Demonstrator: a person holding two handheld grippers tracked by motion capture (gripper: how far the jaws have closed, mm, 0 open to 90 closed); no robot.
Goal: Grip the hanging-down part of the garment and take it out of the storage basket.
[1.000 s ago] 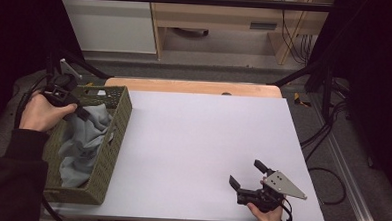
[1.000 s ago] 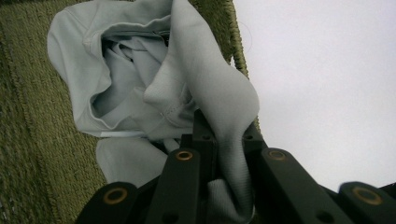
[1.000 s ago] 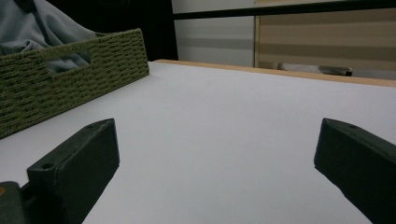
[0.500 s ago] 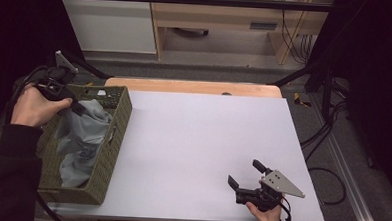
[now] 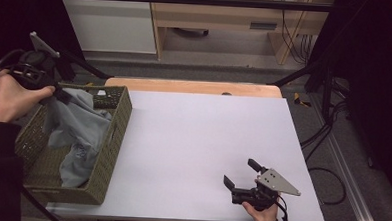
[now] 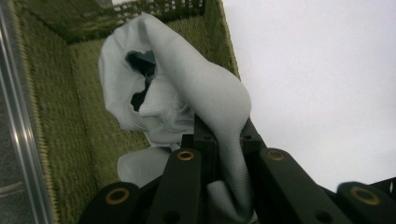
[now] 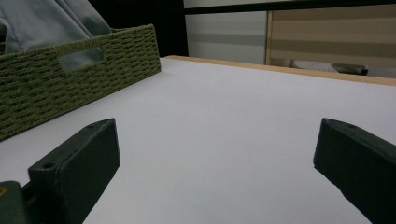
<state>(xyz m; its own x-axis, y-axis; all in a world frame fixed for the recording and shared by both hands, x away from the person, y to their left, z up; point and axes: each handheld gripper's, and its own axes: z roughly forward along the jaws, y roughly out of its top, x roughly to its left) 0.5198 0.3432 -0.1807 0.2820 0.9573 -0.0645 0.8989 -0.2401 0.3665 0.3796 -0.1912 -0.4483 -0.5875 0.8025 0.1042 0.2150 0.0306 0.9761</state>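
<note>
we see a pale grey cloth [image 5: 78, 130], soft and crumpled, one bunched end pulled up above the woven green basket [image 5: 114, 137], the rest slumped inside it.

A wide stretch of the pale surface [image 5: 197, 140] is lying bare in front of me, giving open passage between my two tools. At its left edge a woven green basket [image 5: 114, 137] is standing as the one obstacle, its walls rising above the surface. Grey cloth [image 5: 78, 130] is draping up out of it, pinched in my left tool [image 5: 59, 92] and crowding the basket's opening. My right tool [image 5: 241, 180] is resting near the front right corner, jaws spread, nothing between them.
</note>
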